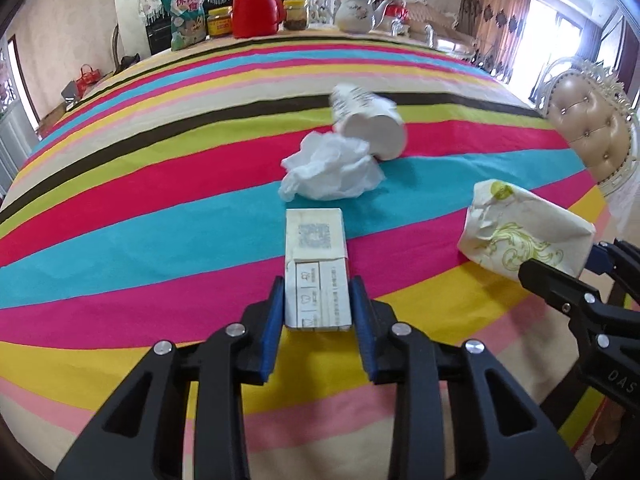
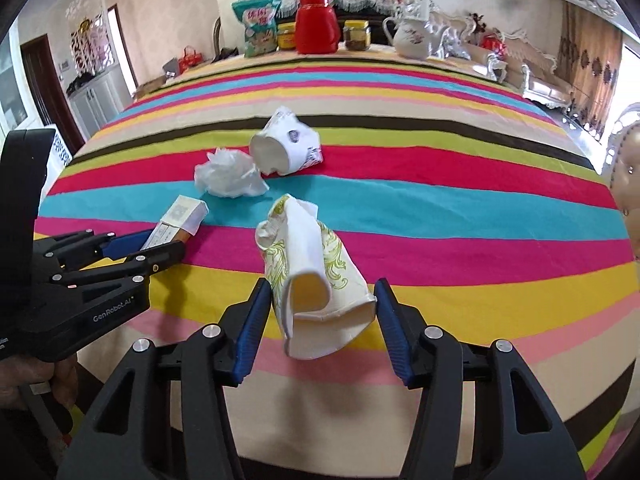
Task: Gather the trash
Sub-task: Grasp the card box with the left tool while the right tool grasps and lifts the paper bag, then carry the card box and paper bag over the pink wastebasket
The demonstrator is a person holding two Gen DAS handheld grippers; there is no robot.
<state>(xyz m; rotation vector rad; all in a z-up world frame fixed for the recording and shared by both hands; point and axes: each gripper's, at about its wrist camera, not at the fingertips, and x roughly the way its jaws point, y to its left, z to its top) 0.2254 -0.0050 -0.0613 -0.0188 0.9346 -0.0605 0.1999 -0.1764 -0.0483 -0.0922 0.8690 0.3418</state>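
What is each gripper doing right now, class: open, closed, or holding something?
Left gripper: closed on the small carton.
Right gripper: closed on the crushed paper cup.

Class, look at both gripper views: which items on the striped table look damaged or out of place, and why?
Both paper cups are crushed: the green-patterned cup between the right gripper pads, and the white cup lying on its side mid-table. Beside it sits a crumpled tissue. The small box in the left gripper looks intact.
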